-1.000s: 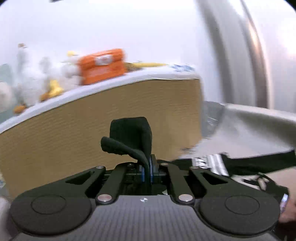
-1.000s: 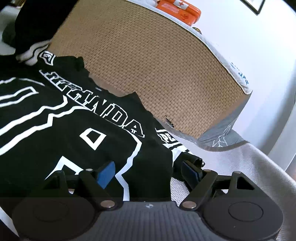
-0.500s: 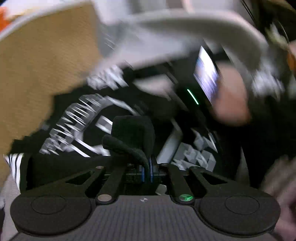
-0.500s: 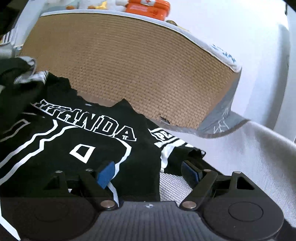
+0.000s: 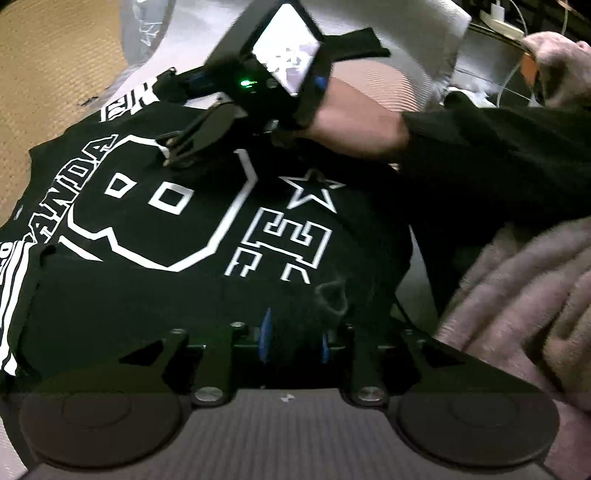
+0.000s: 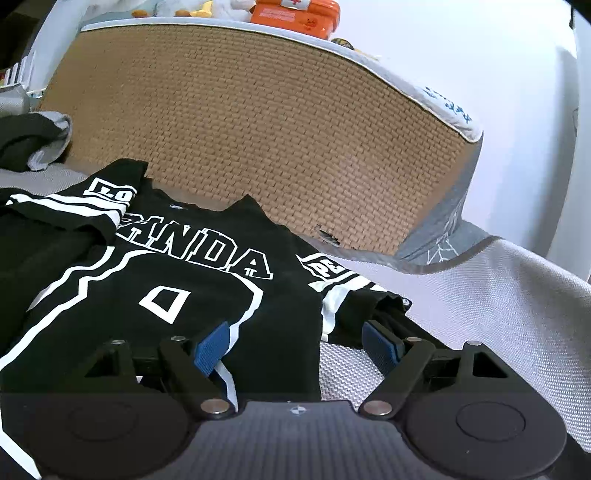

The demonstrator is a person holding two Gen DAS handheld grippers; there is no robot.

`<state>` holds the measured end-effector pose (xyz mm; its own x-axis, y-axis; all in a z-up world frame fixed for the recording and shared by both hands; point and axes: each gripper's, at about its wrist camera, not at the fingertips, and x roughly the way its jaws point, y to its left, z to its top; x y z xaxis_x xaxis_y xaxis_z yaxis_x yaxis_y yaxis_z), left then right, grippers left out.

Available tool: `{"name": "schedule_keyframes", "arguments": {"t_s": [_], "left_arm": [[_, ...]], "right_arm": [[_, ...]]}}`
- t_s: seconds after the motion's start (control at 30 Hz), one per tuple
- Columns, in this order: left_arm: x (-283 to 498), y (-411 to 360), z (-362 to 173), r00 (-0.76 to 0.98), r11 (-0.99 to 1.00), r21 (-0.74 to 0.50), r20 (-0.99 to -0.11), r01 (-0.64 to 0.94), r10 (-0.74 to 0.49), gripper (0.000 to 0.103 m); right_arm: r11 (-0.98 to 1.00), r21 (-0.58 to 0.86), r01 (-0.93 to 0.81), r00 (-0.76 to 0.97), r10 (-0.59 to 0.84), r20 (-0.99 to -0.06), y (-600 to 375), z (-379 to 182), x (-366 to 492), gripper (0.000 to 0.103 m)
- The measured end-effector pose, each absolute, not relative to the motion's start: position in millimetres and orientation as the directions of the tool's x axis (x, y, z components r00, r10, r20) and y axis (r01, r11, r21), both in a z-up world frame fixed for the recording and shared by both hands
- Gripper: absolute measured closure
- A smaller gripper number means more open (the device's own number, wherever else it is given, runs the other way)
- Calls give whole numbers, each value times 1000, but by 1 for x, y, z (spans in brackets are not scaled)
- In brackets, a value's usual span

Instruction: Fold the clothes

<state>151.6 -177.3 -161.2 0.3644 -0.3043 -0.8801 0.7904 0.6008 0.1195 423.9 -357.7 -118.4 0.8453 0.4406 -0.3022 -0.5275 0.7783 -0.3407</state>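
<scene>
A black T-shirt [image 5: 192, 236] with white lettering lies flat on a grey woven sheet [image 6: 480, 314]. Its striped left sleeve [image 6: 74, 208] is folded in over the body. My left gripper [image 5: 295, 338] points steeply down at the shirt's near part. Its jaws are opening, with dark cloth lying loose between the blue pads [image 5: 265, 332]. My right gripper [image 6: 297, 345] hovers low and open over the shirt's right side edge, nothing pinched between its pads. In the left wrist view the right gripper [image 5: 177, 118] and the hand [image 5: 354, 125] holding it sit above the shirt's chest print.
A tan woven headboard [image 6: 258, 129] rises right behind the shirt, with an orange box [image 6: 295, 14] and plush toys on top. Dark crumpled clothes [image 6: 29, 140] lie at the far left. A pinkish blanket [image 5: 517, 295] bunches up on the right.
My left gripper came down from headboard height with black cloth pinched in shut jaws, laid it on the shirt, and its pads have parted. The right gripper stayed put and rolled slightly.
</scene>
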Motion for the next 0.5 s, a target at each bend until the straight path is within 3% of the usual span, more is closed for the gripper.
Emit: {"name": "schedule_keyframes", "arguments": {"t_s": [0.13, 0.2, 0.3, 0.5], "left_arm": [[141, -165, -143, 436, 625, 140, -829, 768, -350, 70], [137, -158, -136, 515, 642, 208, -788, 738, -337, 52], [137, -147, -133, 572, 674, 284, -781, 682, -251, 51], [153, -115, -125, 601, 764, 316, -791, 562, -114, 50]], "right_arm": [[764, -372, -527, 847, 436, -304, -354, -121, 422, 21], [759, -379, -529, 845, 433, -314, -352, -122, 423, 21], [762, -386, -520, 850, 418, -321, -351, -124, 425, 21], [772, -411, -484, 872, 384, -305, -348, -128, 425, 21]]}}
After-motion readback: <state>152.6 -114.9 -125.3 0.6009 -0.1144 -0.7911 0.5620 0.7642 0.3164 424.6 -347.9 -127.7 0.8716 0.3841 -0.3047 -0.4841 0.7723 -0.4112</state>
